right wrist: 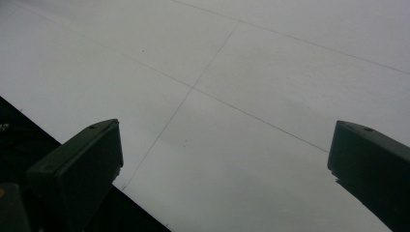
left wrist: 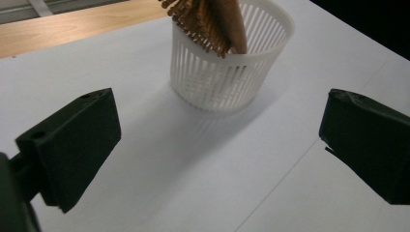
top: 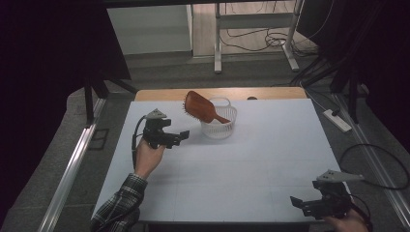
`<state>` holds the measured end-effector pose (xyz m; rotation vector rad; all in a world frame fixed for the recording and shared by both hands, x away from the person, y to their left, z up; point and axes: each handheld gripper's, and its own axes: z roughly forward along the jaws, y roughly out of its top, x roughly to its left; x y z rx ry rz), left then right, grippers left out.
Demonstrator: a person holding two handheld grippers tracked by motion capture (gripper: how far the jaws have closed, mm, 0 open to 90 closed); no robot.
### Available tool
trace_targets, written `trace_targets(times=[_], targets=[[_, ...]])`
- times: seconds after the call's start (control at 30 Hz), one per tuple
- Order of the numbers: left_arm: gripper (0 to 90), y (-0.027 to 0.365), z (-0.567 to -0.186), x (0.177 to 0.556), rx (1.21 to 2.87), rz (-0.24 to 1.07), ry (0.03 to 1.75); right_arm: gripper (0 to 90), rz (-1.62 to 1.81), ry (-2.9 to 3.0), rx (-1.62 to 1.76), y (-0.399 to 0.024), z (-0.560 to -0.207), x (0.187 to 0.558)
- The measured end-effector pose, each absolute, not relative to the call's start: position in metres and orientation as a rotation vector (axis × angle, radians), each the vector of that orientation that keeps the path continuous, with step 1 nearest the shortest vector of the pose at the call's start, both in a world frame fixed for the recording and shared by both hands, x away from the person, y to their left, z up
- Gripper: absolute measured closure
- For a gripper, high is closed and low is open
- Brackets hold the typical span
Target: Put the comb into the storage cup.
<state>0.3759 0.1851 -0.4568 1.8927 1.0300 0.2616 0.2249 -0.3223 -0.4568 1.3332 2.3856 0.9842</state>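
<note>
Your right gripper (top: 300, 204) sits nearest the camera, low at the near right corner of the white table (top: 251, 164), far from the basket, its jaws spread wide with nothing between them. Your left hand (top: 148, 157) reaches forward with the forearm angled up the table's left side, holding the left gripper (top: 181, 137) just left of the white slatted basket (top: 219, 121), jaws spread and empty, pointing at it. Standing in that basket, the wooden hairbrush (top: 200, 107) leans leftward, bristle head up.
</note>
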Motion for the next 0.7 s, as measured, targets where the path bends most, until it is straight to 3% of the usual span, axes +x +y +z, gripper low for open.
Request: trace_targets(times=[0.7], targets=[[0.0, 0.192, -0.466, 0.358, 1.905, 0.236, 0.992, 0.0, 0.98, 2.389, 1.333, -0.322, -0.457, 0.224]])
